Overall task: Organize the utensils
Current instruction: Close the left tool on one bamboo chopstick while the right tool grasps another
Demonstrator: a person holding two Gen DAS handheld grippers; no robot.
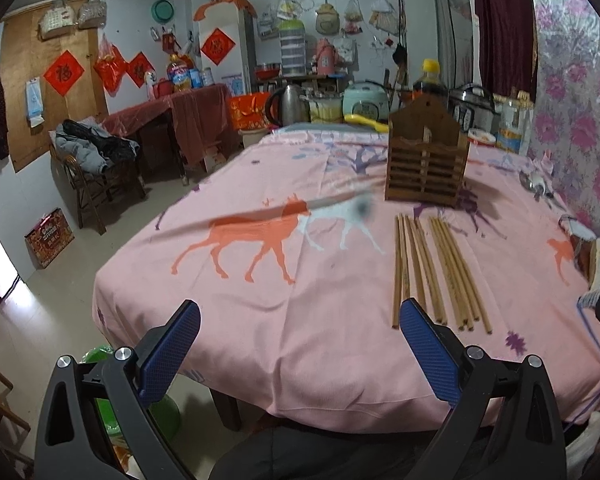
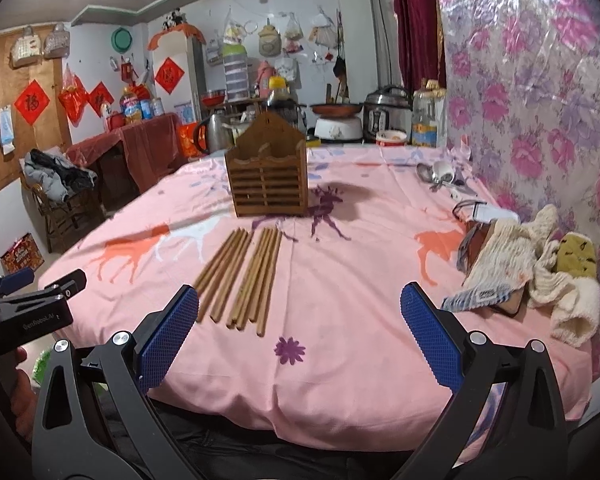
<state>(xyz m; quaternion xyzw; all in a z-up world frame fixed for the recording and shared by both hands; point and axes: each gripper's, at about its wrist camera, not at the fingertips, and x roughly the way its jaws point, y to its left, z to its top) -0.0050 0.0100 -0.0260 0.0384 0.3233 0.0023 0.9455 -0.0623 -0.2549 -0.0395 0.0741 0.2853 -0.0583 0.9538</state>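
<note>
Closest to the cameras, the left gripper (image 1: 300, 316) and the right gripper (image 2: 299, 304) both hang above the near edge of the surface (image 2: 340, 380), each with its jaws wide apart and holding nothing. Just beyond them the chopsticks (image 2: 244, 276) lie flat on the pink cloth in two loose bundles, side by side, pointing away toward the wooden utensil holder (image 2: 269, 176). The holder stands upright a little farther back, apart from the chopstick tips, and its compartments look empty as far as I can see. So I judge the task is at its very beginning — nothing is sorted yet, and all chopsticks must be picked up and put into the holder. Near the flowered wall on the right, some metal spoons (image 2: 432, 176) lie well apart from the holder; probably they belong in it too. A crumpled towel (image 2: 516, 256) rests closer on the same side. At the far end of the surface stand a kettle (image 1: 286, 104), a rice cooker (image 2: 388, 114) and a bottle — and behind that the room shows a red-covered side table (image 1: 172, 116), a chair with clothes, and red paper decorations on the wall.
</note>
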